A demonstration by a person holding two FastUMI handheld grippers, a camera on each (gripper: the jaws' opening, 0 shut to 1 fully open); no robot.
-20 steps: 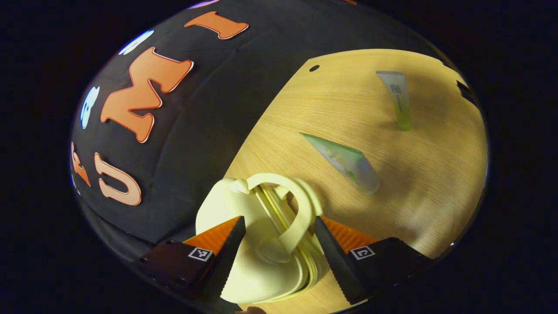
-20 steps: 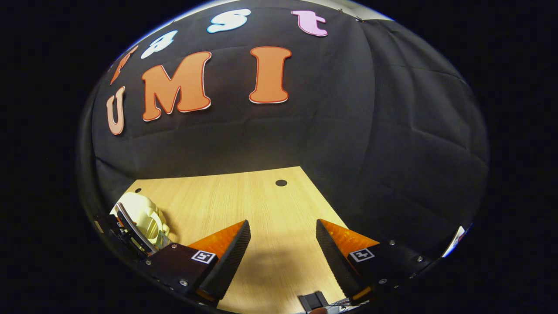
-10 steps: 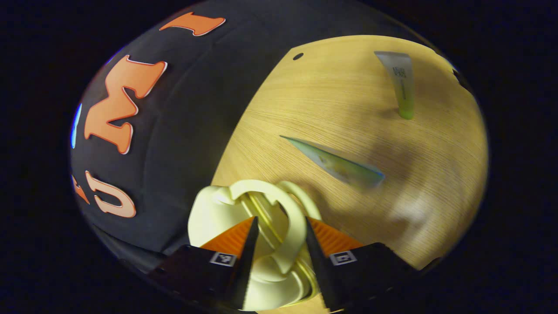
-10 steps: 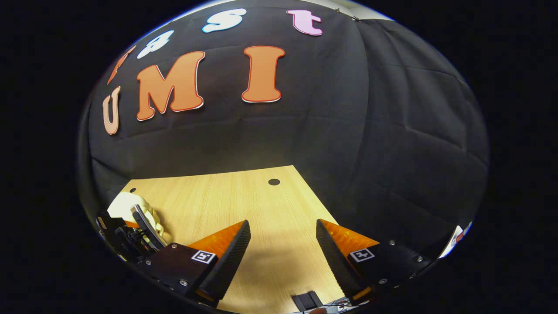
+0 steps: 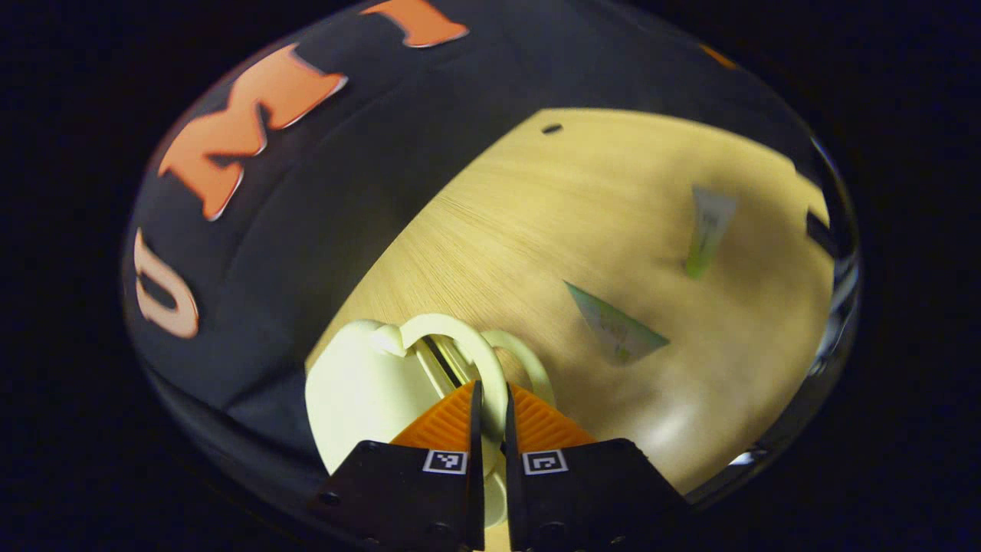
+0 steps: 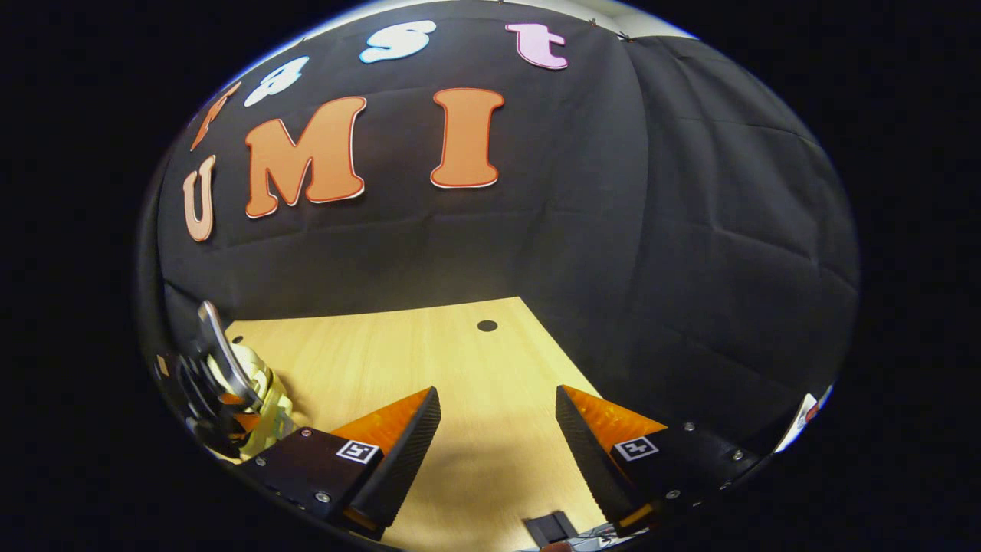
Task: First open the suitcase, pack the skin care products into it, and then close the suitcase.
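1. Currently, I am working over the wooden table, the largest item in view; its far and left edges are meeting the booth's black cloth wall, and much of its surface is lying bare.
2. I am treating the cream suitcase as the active part: it is sitting near the table's left edge, close to the cloth, and it looks closed or nearly so.
3. I am holding the left gripper with its jaws clamped onto the suitcase's looped handle; I judge the opening step to be in hand.
4. I am keeping the right gripper with its jaws wide apart and holding nothing, hovering over bare table.
5. I am noting two skin care tubes, the nearer tube and the farther tube, lying well apart from the suitcase, not yet packed.
6. Next, I judge the lid is needing a lift towards open table, away from the cloth, with the right gripper possibly steadying the shell.
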